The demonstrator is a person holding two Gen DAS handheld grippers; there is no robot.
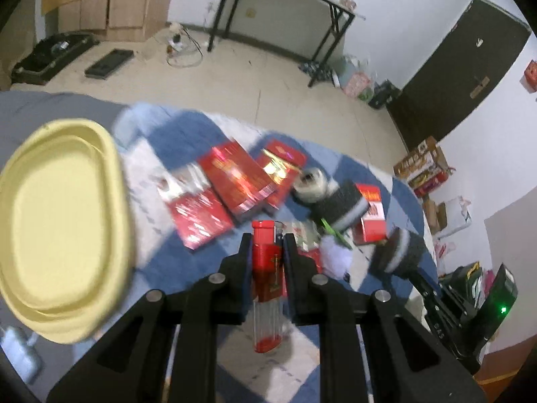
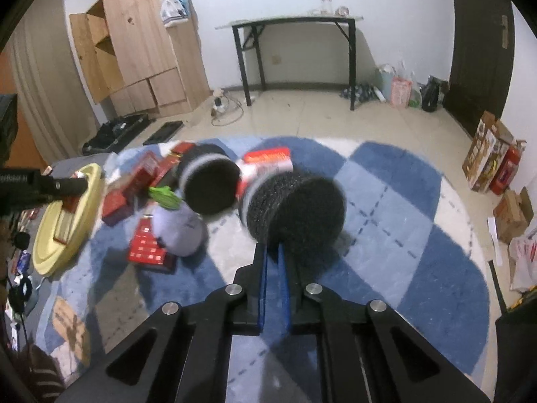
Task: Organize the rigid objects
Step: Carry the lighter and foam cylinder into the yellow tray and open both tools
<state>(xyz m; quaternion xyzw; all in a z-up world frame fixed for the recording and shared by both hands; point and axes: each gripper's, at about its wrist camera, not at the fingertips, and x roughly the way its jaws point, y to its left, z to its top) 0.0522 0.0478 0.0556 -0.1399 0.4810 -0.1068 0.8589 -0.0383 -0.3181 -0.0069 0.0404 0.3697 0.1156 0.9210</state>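
My left gripper [image 1: 267,243] is shut on a red lighter [image 1: 266,268] with a clear lower body, held above the blue and white rug. A yellow oval tray [image 1: 67,235] lies to its left; it also shows in the right wrist view [image 2: 43,248]. Several red boxes [image 1: 231,178] lie ahead on the rug. My right gripper [image 2: 272,252] is shut on the rim of a black spool [image 2: 295,208] with a white band. A second black spool [image 2: 209,184] lies behind it.
A pale purple object [image 2: 181,231] with a green piece [image 2: 164,196] lies among red boxes [image 2: 147,252]. A black folding table [image 2: 295,50], a wooden cabinet [image 2: 141,40] and cardboard boxes [image 2: 486,158] stand around the rug [image 2: 419,228].
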